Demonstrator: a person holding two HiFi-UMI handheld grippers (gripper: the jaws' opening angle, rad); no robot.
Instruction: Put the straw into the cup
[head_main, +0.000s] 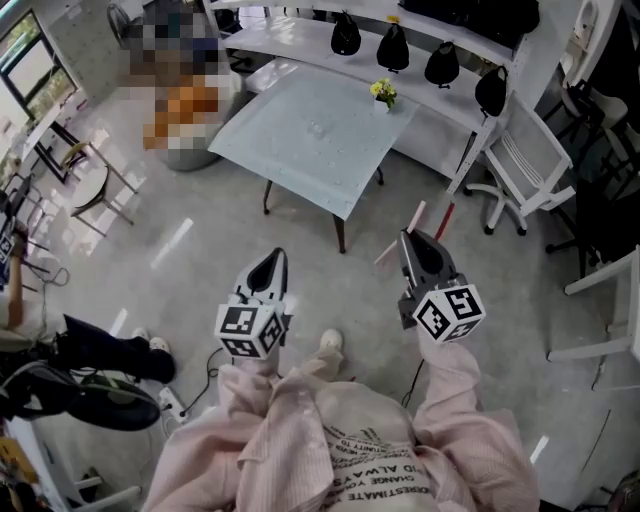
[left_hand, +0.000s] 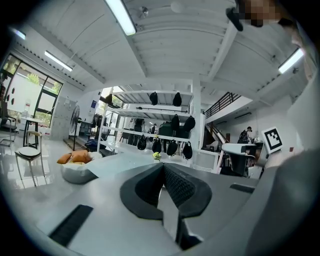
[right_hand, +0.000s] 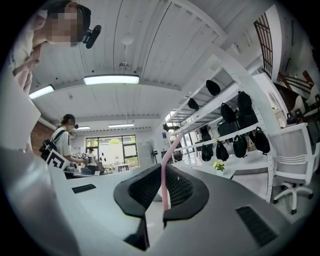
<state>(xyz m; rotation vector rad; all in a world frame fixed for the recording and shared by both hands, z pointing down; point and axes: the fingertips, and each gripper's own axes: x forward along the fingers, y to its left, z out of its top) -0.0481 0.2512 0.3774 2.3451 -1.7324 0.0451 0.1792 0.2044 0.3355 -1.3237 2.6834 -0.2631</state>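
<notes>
Ahead, table (head_main: 300, 150) w/ flowers (head_main: 383, 92), chair (head_main: 525, 160) beside, straw (right_hand: 163, 175) in right hand-held gripper (head_main: 407, 238)

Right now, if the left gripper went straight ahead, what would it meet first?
Most likely the white table's near edge; only floor seems to lie before the left gripper, though depth is unclear.

Head cam looked steeply down; gripper cams rode low, faced 12 o'clock; all shared table (head_main: 300, 150), bag shelf (head_main: 300, 38).
</notes>
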